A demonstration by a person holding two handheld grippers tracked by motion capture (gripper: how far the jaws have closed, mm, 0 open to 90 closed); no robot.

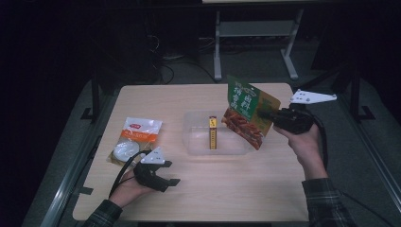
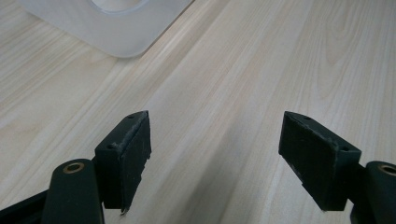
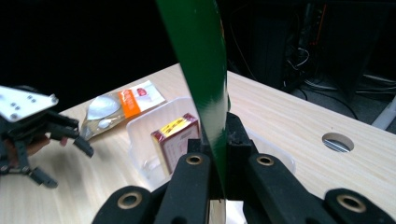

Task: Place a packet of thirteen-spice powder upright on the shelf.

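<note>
Two grippers: right gripper [image 1: 265, 115] clenched on green snack pouch [image 1: 247, 112], held above clear bin [image 1: 196, 142], bin just below-left of it. Left gripper [image 1: 171, 173] released, resting on counter [image 1: 236, 189].

Black two-jaw tools [image 1: 174, 181], brass rivets, plaid sleeves [image 1: 326, 201].

We see our left gripper [image 2: 215, 158] with its two black jaws spread wide at the bottom of the frame, bare light wooden table [image 2: 261, 70] between them. A translucent white container [image 2: 112, 28] corner sits at upper left.
</note>
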